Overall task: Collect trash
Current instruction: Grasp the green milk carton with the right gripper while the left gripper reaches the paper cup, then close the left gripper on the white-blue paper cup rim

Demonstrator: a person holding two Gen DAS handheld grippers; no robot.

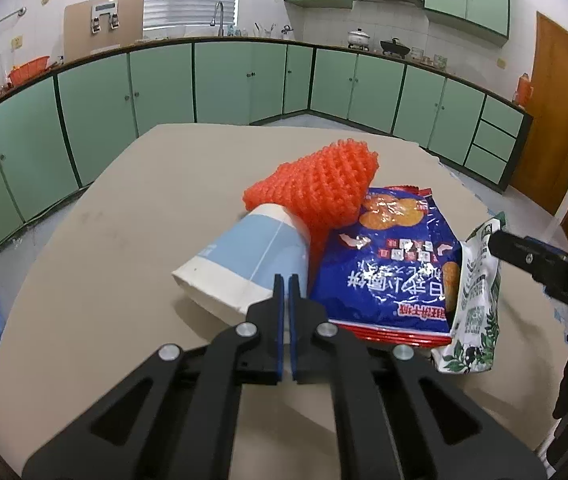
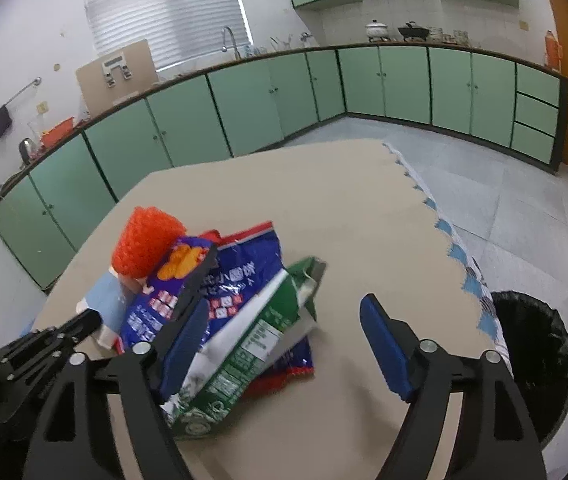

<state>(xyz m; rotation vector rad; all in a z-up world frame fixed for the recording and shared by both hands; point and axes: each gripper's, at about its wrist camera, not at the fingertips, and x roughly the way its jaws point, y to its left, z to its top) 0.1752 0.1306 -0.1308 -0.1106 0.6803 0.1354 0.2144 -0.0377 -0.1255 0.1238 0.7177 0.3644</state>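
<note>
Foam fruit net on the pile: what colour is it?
Bright orange-red; the foam fruit net has an open mesh weave, clearest in the left wrist view.

— How is the trash laid out on the table point(image 1: 104, 240)?
— The cup point(image 1: 244, 260) is lain on its side left of the snack bag point(image 1: 384, 264); the foam net point(image 1: 320, 180) is set behind both.
— And the second bag point(image 2: 244, 344)?
— It is laid on the snack bag's right edge; a bin point(image 2: 540, 360) is placed beyond the table's right side.

Left gripper point(image 1: 288, 288) and right gripper point(image 2: 284, 344): black angular linkages; silver round pivot screws; blue finger pads.
</note>
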